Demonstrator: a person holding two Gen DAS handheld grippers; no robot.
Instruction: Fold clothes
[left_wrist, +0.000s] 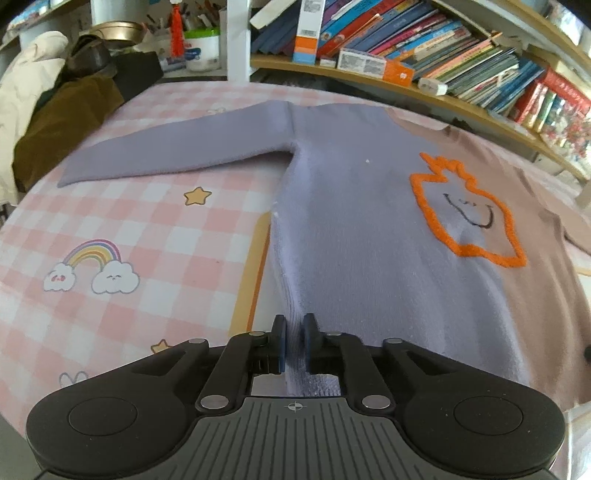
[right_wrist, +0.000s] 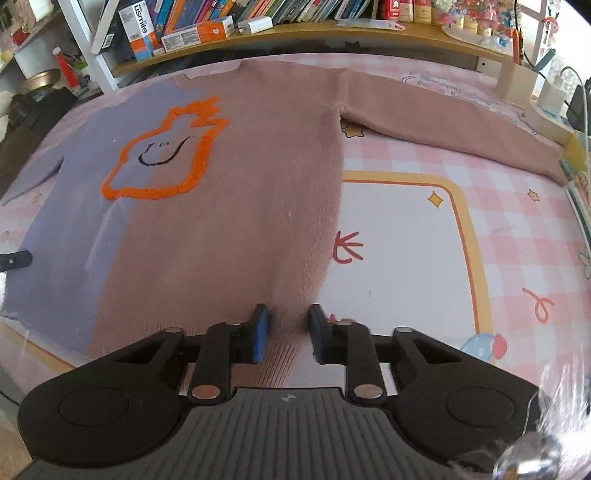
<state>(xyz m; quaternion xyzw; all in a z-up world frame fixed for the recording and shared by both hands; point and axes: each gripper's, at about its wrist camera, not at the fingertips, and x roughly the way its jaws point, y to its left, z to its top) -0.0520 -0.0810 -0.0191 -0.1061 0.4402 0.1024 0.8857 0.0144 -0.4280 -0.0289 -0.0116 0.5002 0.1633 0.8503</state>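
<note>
Sweater (left_wrist: 362, 236) spread flat on the checked bedsheet (left_wrist: 129, 229), both sleeves out, nothing folded yet, left gripper (left_wrist: 294, 345) and right gripper (right_wrist: 286, 334) each pinching the hem, first fold pending.

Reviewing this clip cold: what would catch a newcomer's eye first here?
The two-tone sweater, lilac on one half and dusty pink on the other, lies spread flat on the pink checked sheet with both sleeves out. An orange outlined smiley sits mid-chest. At the near hem, the left gripper and right gripper each pinch fabric.
</note>
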